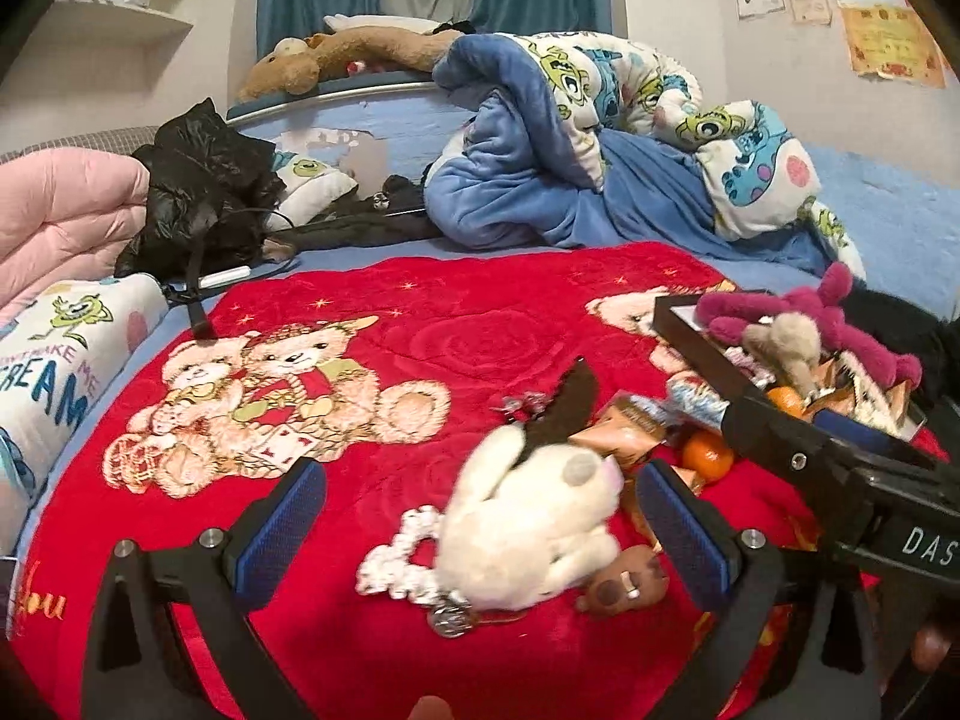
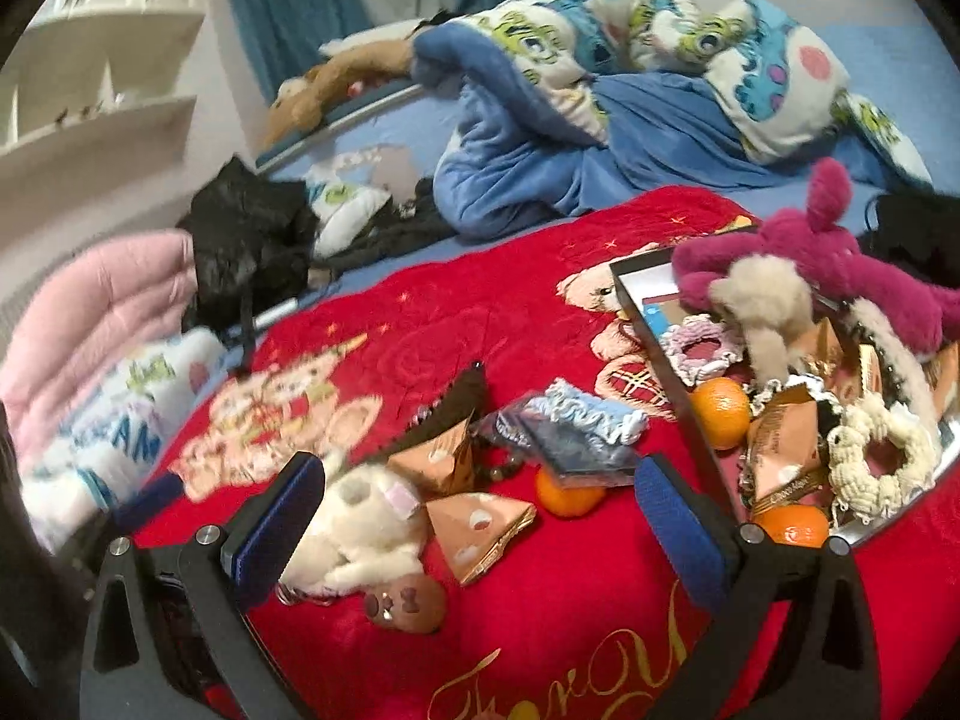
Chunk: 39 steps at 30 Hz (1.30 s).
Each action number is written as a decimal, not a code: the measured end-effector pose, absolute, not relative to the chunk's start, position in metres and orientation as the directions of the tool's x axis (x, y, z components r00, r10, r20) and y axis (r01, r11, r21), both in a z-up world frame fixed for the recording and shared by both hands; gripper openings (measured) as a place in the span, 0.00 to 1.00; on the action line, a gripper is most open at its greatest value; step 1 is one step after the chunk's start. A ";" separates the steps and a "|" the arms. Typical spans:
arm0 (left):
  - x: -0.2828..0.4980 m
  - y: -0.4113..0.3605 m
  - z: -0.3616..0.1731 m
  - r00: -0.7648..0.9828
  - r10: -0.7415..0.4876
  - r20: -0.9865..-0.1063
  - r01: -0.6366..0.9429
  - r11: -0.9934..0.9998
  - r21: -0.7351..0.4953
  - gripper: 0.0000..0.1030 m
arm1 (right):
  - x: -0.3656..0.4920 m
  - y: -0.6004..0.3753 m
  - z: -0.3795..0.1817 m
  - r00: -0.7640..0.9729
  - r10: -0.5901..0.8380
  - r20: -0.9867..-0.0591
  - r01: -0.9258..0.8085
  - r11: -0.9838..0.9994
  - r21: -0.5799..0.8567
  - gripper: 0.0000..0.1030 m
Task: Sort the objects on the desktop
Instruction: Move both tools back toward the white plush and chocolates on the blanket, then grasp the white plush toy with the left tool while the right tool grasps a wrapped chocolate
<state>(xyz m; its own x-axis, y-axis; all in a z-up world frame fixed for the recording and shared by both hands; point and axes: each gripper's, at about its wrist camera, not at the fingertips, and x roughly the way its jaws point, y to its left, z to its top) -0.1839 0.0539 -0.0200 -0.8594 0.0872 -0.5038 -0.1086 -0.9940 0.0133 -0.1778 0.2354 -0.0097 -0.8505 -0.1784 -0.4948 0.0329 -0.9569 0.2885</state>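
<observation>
Right, we have the left gripper (image 1: 480,516) spread around the white plush keychain (image 1: 528,528) on the red blanket (image 1: 372,360), near its front edge. We should close low on its body. Right gripper (image 2: 480,516) spread, empty, beside the tray (image 2: 636,294).

White plush toy (image 1: 534,516) (lying sideways).
</observation>
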 end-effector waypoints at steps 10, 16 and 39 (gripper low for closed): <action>-0.194 0.049 -0.034 -0.837 0.084 -0.541 -0.102 -0.995 0.003 1.00 | -0.184 0.241 -0.019 -0.825 -0.171 -0.539 0.009 -0.957 0.290 1.00; -0.203 0.054 -0.047 -0.817 0.084 -0.571 -0.113 -0.994 0.015 1.00 | -0.192 0.236 -0.029 -0.800 -0.163 -0.578 0.003 -0.964 0.268 1.00; -0.239 0.055 -0.085 -0.702 0.102 -0.705 -0.127 -0.992 -0.017 1.00 | -0.220 0.235 -0.074 -0.691 -0.219 -0.689 -0.014 -0.949 0.315 0.94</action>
<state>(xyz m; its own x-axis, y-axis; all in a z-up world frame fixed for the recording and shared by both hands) -0.2393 0.0548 -0.0849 -0.7021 0.1016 -0.7048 -0.1267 -0.9918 -0.0168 -0.2200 0.2347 -0.0741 -0.6909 -0.2191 -0.6889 -0.0137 -0.9488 0.3155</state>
